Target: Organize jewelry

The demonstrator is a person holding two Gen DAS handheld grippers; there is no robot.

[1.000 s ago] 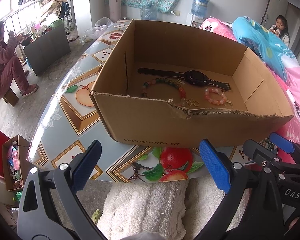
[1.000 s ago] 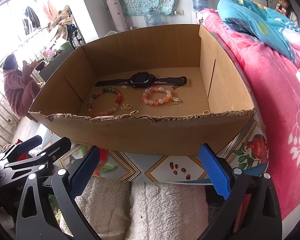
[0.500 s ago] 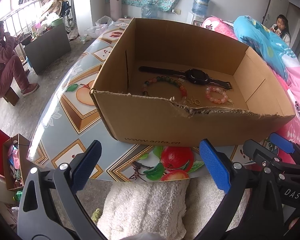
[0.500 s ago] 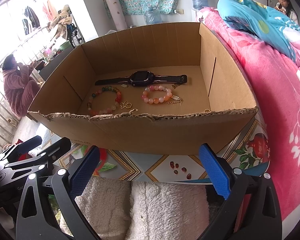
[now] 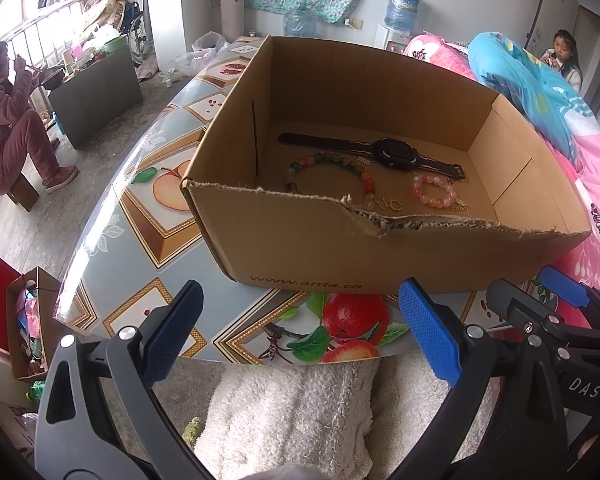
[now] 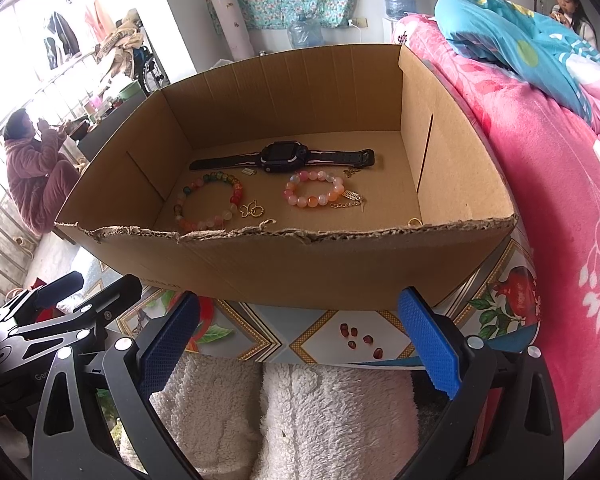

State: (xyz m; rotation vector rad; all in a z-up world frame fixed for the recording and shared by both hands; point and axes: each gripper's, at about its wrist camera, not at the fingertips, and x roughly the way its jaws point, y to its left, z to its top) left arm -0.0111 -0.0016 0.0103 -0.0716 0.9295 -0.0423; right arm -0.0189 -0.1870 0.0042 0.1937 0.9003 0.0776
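Both hand-held grippers (image 5: 300, 336) (image 6: 300, 336) spread apart, empty, jewelry (image 6: 314, 194) seemingly well ahead inside cardboard box (image 6: 300, 264)

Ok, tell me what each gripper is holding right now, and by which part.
Nothing is held. The left gripper and right gripper are both open and empty, short of the brown cardboard box; the black wristwatch and bead bracelets lie untouched inside.

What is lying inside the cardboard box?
A black watch, two bead bracelets and small gold pieces. The torn front wall hides the floor nearest the grippers.
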